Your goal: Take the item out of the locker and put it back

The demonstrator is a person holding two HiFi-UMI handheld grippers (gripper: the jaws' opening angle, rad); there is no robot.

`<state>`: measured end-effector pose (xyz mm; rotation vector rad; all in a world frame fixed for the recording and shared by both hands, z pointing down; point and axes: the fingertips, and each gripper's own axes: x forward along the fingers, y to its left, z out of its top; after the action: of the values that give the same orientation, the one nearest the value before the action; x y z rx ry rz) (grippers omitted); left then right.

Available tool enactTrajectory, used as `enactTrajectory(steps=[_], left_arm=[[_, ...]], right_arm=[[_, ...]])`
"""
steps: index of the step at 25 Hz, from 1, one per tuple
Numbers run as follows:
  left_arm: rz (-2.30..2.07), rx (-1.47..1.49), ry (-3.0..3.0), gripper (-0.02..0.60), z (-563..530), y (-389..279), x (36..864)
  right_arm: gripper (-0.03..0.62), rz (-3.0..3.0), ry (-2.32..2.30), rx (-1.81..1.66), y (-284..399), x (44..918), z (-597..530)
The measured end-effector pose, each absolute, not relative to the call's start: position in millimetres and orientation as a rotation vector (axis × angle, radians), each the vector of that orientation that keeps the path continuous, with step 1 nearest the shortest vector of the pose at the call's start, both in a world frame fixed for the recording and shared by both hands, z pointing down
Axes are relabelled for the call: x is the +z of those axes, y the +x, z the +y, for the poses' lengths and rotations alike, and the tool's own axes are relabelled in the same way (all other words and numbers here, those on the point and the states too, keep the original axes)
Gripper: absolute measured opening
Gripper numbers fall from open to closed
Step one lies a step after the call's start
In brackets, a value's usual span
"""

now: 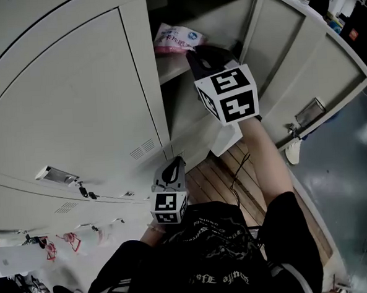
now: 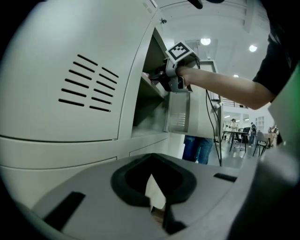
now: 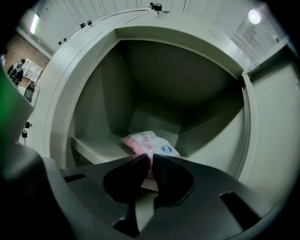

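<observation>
Pink and thin, the packet (image 3: 149,143) lies on the shelf (image 3: 91,147) in the upper compartment of the open locker (image 1: 75,100). Its near end hangs over the shelf's front edge. The right gripper (image 3: 151,158) has its jaws almost together on that near end, with only a strip of pink showing in the slit between them.

The grip looks shallow, so the main risk is probably that the slick wrapper slides out of the pads, which would drop the packet off the shelf lip to the floor. If the jaws let go while so much of the packet overhangs, it could tip forward and fall. A sideways swing could also knock the gripper against the locker's frame or the open door (image 1: 308,61).

The right arm (image 1: 268,162) reaches out almost straight into the opening, and its gripper points nearly level at shelf height. The left gripper (image 1: 171,182) is held low and close to the person's body, in front of the shut door beside the opening. Its jaws are together with nothing between them.
</observation>
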<state>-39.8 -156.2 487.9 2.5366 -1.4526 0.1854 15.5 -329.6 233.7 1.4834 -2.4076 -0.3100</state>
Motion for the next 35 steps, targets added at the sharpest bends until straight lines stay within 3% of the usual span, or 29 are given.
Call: enactTrajectory(steps=[16, 28, 35], left_arm=[[-1.472, 0.179, 2.509, 0.006, -153.7, -51.2, 488.5], [-1.469, 0.208, 2.511, 0.006, -152.9, -54.1, 495.3], [-1.455, 0.219, 2.520, 0.006, -155.0, -51.2, 496.5]], right_arm=[[0.071, -2.453, 1.379, -0.175, 0.3, 238.5, -350.2], [0.228, -2.538, 1.369, -0.182, -3.9, 235.5, -347.4], [0.255, -2.592, 1.413, -0.248, 5.2, 225.4, -336.2]])
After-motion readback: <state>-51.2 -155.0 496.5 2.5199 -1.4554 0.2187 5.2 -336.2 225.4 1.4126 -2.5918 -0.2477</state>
